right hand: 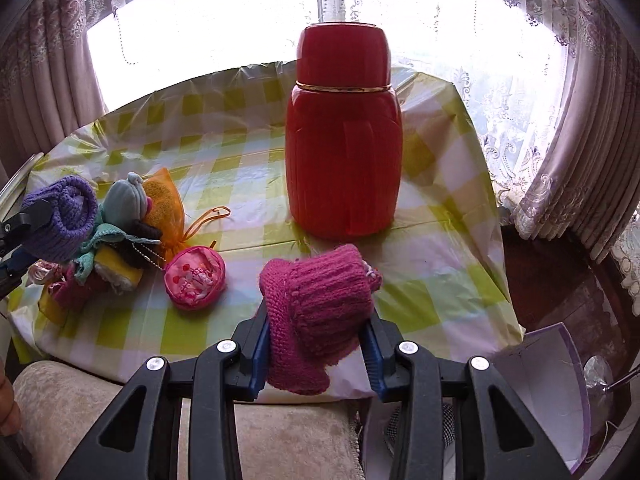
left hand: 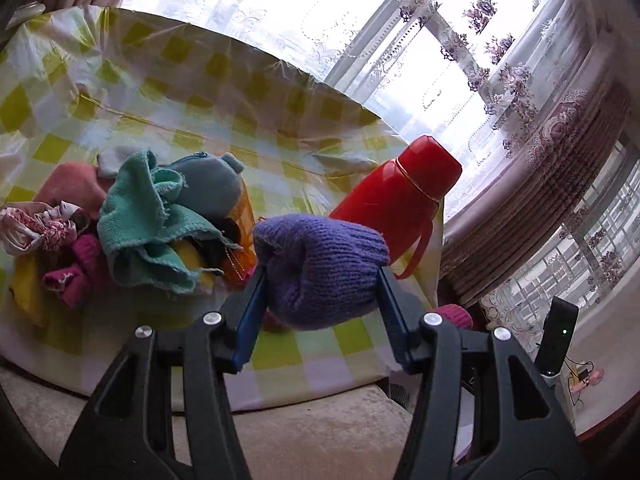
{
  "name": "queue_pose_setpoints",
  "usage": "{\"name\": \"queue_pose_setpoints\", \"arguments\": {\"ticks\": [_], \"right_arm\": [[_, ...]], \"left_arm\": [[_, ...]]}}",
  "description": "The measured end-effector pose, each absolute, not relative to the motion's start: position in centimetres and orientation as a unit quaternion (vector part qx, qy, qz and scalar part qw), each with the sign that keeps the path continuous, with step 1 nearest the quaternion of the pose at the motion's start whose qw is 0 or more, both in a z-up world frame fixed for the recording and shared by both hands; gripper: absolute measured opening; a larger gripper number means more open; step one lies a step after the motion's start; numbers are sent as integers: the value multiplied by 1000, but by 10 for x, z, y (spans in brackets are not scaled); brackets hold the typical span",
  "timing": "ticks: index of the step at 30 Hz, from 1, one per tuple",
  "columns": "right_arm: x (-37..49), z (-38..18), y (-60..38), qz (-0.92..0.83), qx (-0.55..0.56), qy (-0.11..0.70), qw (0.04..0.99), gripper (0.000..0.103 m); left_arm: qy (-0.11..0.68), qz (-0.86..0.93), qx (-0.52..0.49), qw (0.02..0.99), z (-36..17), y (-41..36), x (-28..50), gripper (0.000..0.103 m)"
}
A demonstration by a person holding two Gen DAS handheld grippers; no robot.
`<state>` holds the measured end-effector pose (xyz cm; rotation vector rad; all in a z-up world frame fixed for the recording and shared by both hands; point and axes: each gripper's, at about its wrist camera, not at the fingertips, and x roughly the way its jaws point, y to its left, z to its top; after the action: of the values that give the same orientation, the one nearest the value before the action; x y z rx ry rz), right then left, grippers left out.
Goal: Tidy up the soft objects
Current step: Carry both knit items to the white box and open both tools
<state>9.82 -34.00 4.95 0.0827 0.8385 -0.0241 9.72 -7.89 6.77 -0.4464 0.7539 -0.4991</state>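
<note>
The left tongs [left hand: 320,276] are closed on a purple knitted woollen piece [left hand: 322,268], held above the near edge of the surface covered by a green-and-white checked plastic cloth [left hand: 192,80]. Its long axis runs across the tongs, the rounded end toward the tall red plastic thermos flask [left hand: 396,196]. The right tongs [right hand: 316,320] clamp a magenta knitted woollen piece [right hand: 320,304], its ribbed end pointing toward the flask and its flared edge hanging down over the near edge. To the left lies a heap with a crumpled teal terry cloth [left hand: 144,220], a grey-blue plush toy [left hand: 216,188] and an orange mesh pouch [right hand: 164,208]. A round pink zip purse [right hand: 195,278] sits just beside it.
</note>
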Motion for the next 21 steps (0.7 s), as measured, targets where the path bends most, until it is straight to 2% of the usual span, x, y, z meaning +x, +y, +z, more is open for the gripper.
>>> {"name": "queue_pose_setpoints", "arguments": {"ticks": [9, 19, 20, 21], "right_arm": [[38, 38, -414, -76, 67, 429, 898, 40], [19, 51, -461, -115, 90, 411, 900, 43], [19, 53, -464, -117, 90, 408, 901, 45], [18, 55, -466, -121, 88, 405, 902, 46]], "left_arm": [[395, -336, -159, 840, 74, -160, 51, 59], [429, -415, -125, 792, 79, -218, 24, 62], [434, -427, -123, 784, 79, -224, 23, 66], [441, -442, -122, 772, 76, -230, 22, 77]]}}
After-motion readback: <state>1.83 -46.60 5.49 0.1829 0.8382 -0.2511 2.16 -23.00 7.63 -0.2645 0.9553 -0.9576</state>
